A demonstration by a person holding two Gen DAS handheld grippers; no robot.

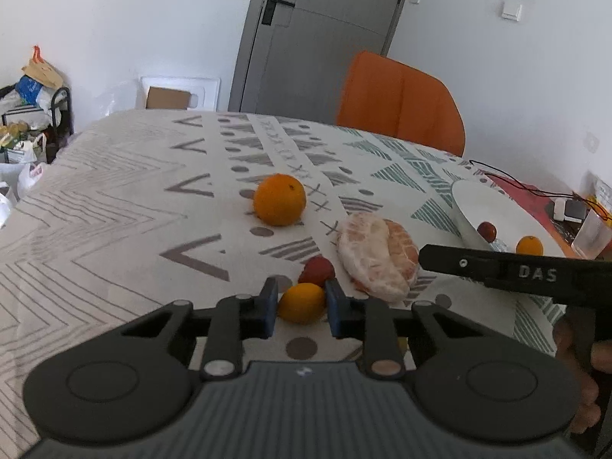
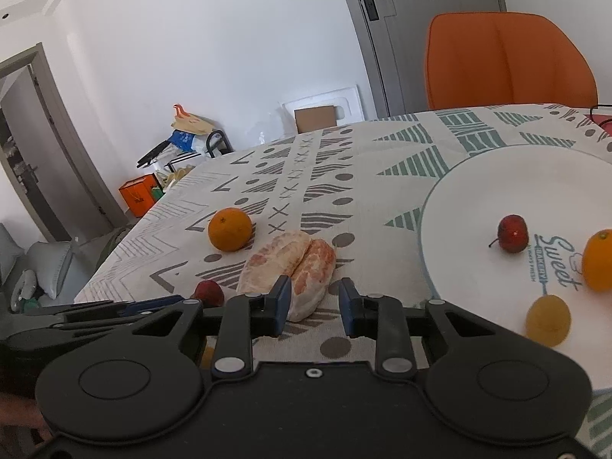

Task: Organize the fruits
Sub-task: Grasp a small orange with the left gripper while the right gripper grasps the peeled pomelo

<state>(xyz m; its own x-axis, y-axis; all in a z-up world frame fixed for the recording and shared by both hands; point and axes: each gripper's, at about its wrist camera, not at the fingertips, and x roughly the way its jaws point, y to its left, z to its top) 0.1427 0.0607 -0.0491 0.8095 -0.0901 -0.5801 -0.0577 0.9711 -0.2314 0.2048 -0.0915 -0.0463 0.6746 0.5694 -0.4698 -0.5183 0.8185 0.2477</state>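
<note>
My left gripper [image 1: 301, 306] has a small orange kumquat [image 1: 301, 303] between its blue pads, which stand at its sides on the patterned tablecloth. A red fruit [image 1: 316, 270] lies just behind it, then peeled pomelo segments [image 1: 376, 256] and a whole orange [image 1: 279, 199]. My right gripper [image 2: 313, 306] is open, its left pad beside the near end of the pomelo segments [image 2: 290, 267]. The white plate [image 2: 478, 191] at right holds a red fruit [image 2: 513, 233], an orange fruit [image 2: 598, 260] and a yellow kumquat [image 2: 547, 325].
An orange chair [image 2: 508, 61] stands behind the table by a grey door [image 1: 317, 34]. Black cables [image 1: 512, 181] and a clear cup [image 1: 594, 235] lie at the table's far right. Bags and a rack [image 1: 26, 114] crowd the floor at left.
</note>
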